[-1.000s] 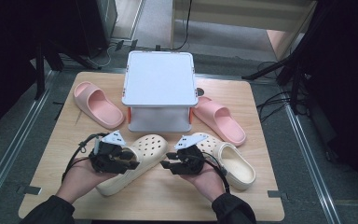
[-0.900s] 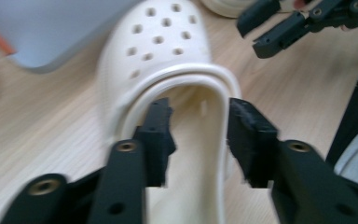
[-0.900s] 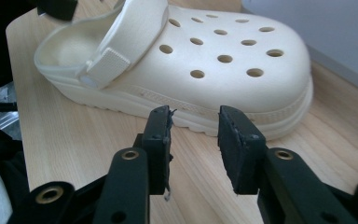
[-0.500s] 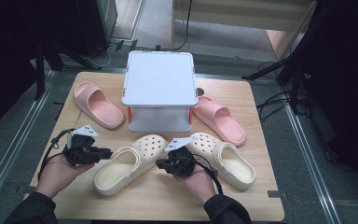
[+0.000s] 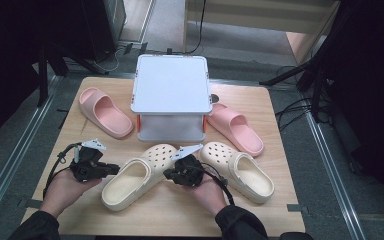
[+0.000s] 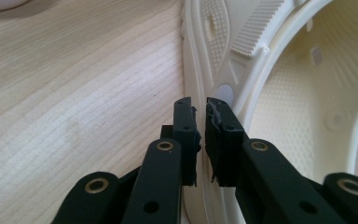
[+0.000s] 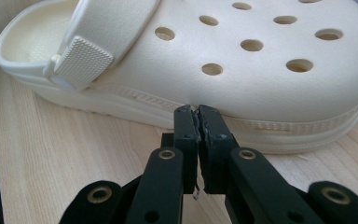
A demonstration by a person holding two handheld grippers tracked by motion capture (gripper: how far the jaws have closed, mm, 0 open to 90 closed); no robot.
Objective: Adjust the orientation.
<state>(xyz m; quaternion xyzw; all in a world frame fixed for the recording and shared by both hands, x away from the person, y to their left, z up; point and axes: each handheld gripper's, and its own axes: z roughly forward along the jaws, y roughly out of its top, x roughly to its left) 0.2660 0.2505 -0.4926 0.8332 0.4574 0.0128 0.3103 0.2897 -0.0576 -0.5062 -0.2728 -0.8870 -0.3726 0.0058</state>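
Left pink slide (image 5: 105, 112) lies well apart and is hardly at risk. The left hand-held gripper (image 5: 114, 170) lies low over the surface (image 5: 170, 215), its tips at the heel-side rim of the left cream clog (image 5: 135, 177). Its jaws have just been closing and now stand narrow, a sliver apart, with nothing between them; the left gripper view shows them aimed at the strap's rivet. With jaws this narrow the gripper can only push, so the rounded rim may slip off the tips, or the light clog may spin on the smooth wood instead of travelling straight.

The clog rests on its sole in the front middle of the surface, toe pointing up toward the white box (image 5: 170, 85). A hard shove could drive the toe into the box's base.

The right hand-held gripper (image 5: 169, 173) is pressed shut and empty, its tips at the clog's sole edge below the holes, as the right gripper view shows. If both grippers press inward unevenly, the soft foam may buckle or the clog may squirt out sideways.

The right cream clog (image 5: 240, 170) sits just behind that hand; a drawn-back wrist or trailing cable could knock it toward the right pink slide (image 5: 235, 130).
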